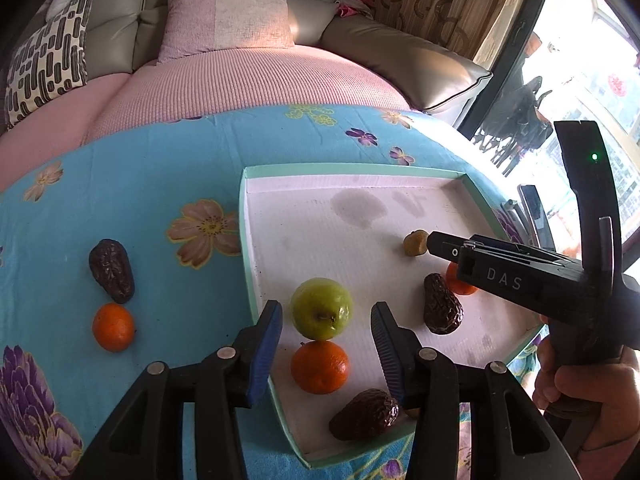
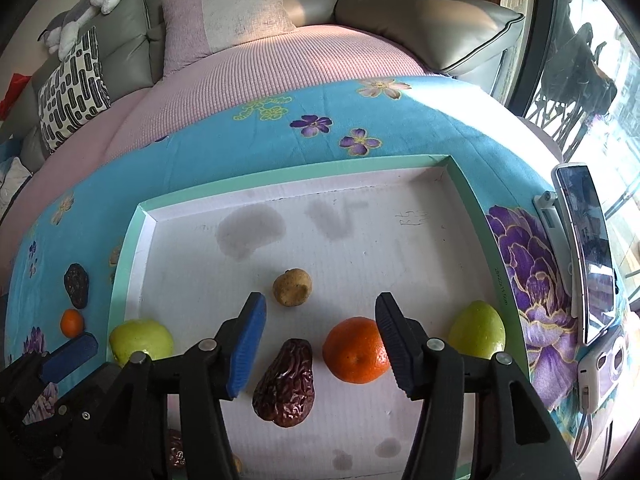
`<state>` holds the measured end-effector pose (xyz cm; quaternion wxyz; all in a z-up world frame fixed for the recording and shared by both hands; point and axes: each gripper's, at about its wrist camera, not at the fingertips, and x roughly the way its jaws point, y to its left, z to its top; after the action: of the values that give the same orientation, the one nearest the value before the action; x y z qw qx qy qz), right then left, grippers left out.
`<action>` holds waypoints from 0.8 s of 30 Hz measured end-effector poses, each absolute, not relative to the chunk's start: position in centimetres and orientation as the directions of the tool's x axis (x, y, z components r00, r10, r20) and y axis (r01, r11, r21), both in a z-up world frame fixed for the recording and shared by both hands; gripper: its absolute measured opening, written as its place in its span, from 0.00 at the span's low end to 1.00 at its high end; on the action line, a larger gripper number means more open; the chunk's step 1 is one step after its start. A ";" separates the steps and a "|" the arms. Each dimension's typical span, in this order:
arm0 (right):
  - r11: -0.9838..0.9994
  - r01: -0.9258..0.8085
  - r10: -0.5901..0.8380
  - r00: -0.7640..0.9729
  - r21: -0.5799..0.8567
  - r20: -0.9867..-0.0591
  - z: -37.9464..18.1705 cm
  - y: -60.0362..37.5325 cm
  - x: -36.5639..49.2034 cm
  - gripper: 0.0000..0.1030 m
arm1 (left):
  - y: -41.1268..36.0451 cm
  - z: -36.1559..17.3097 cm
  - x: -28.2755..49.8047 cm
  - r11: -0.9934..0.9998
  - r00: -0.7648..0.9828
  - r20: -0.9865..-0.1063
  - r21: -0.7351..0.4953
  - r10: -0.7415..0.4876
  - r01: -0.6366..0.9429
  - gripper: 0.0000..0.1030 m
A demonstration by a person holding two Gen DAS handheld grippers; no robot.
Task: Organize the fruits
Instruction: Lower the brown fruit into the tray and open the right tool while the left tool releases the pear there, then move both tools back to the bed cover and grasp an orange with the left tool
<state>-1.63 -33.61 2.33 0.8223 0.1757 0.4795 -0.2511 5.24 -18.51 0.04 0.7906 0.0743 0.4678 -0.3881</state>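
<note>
A white tray with a mint rim [image 1: 352, 169] lies on a blue flowered cloth. My left gripper [image 1: 326, 346] hangs open above the tray's near left corner, over a green apple [image 1: 322, 308] and an orange [image 1: 319, 367]. A date [image 1: 364, 414] lies just nearer. Outside the tray on the left are a date [image 1: 111, 271] and an orange [image 1: 113, 327]. My right gripper [image 2: 320, 340] is open and empty above a date [image 2: 286, 384] and an orange [image 2: 356, 356]. A small tan fruit [image 2: 292, 287] sits ahead of it. A green fruit [image 2: 477, 334] rests by the right rim.
A phone [image 2: 588, 248] on a stand and a white device [image 2: 600, 368] sit on the cloth right of the tray. A pink-covered sofa [image 1: 248, 76] with cushions lies beyond the table's far edge. A hand [image 1: 580, 384] holds the right gripper's handle.
</note>
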 end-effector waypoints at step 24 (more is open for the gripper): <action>0.882 0.467 -0.202 0.505 0.069 -0.839 3.5 -27.9 -1.0 0.95 | -6.2 0.7 11.1 0.937 0.501 -0.808 -0.173 -0.311 0.303 1.00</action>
<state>-0.98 -27.94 3.46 0.8554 0.1448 0.4573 -0.1955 11.07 -6.19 0.72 0.8662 -0.0040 0.4671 -0.1774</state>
